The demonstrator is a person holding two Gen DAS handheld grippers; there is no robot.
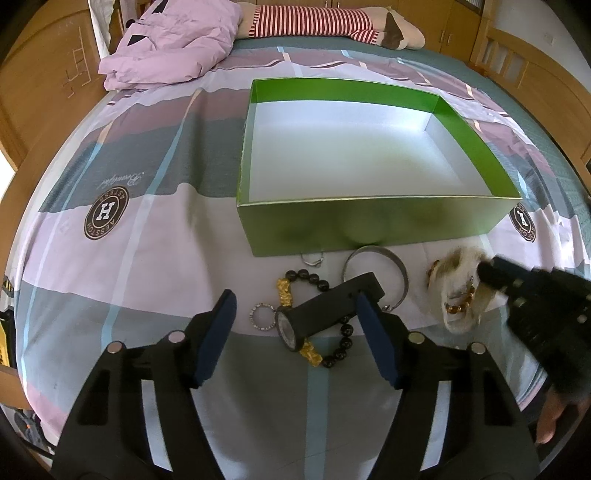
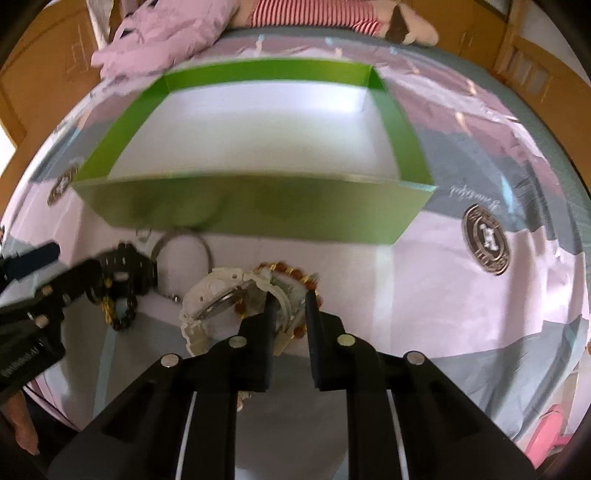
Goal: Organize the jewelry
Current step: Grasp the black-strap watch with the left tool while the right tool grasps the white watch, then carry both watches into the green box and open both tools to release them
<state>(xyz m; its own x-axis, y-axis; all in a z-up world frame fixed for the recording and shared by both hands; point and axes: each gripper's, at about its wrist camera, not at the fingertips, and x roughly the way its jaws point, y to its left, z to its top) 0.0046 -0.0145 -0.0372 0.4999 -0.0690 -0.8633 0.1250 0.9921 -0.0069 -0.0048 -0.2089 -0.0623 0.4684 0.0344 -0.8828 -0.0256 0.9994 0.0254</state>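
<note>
A green box (image 1: 369,221) with a white floor stands open on the bedspread, its inside bare. In front of it lie a black watch (image 1: 325,310), a black-and-gold bead bracelet (image 1: 306,275), a silver bangle (image 1: 402,273) and a sparkly ring (image 1: 263,316). My left gripper (image 1: 295,325) is open and straddles the black watch without its pads touching it. To the right, my right gripper (image 2: 291,306) is shut on the strap of a white watch (image 2: 218,291), which lies tangled with a brown bead bracelet (image 2: 291,271). The same white watch (image 1: 458,280) shows blurred in the left wrist view.
A small silver ring (image 1: 312,260) lies against the box's front wall. A pink quilt (image 1: 173,48) and a striped plush toy (image 1: 314,20) lie at the far end of the bed. Wooden bed rails run along both sides. A person's hand (image 1: 554,417) holds the right gripper.
</note>
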